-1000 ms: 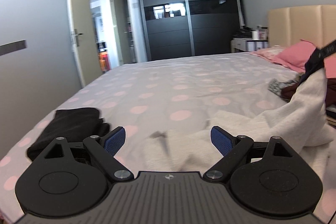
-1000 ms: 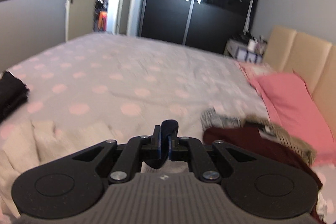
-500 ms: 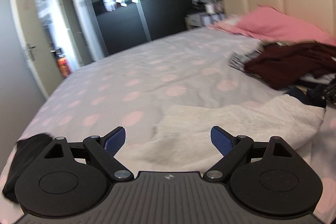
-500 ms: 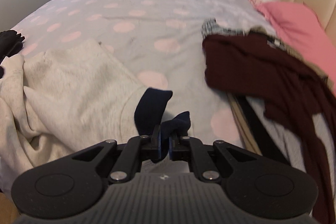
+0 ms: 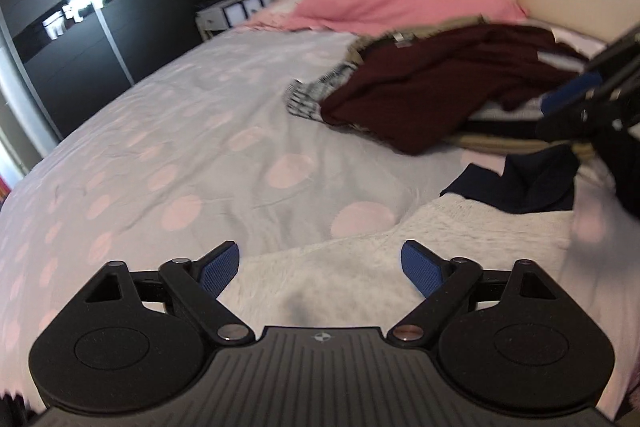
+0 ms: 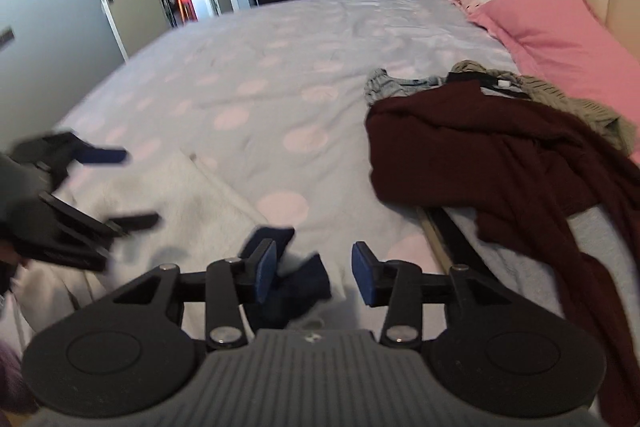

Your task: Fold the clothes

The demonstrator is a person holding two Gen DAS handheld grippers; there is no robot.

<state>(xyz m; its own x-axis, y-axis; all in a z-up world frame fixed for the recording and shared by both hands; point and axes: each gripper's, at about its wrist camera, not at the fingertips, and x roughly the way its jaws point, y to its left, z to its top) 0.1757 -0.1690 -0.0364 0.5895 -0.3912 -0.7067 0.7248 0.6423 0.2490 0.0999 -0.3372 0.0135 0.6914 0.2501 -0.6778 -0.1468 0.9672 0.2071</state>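
Both views, read left to right with the cream garment as landmark. The left gripper (image 5: 320,267) hovers low over the near part of the cream garment (image 5: 360,267), its blue pads spread wide and empty, apparently so that it can close on a fresh edge. The cream garment lies flat on the dotted bedspread (image 5: 180,147), presumably laid out there for folding. At its right end sits the navy cuff (image 5: 520,187), loose and crumpled on the fabric. Directly above that cuff the right gripper (image 6: 314,271) stands parted, gripping nothing; the cuff lies between and just below its pads. Beyond the garment's right end, towards the pink pillow (image 6: 552,27), the maroon garment (image 6: 500,155) tops a pile of unfolded clothes, apparently awaiting its turn.
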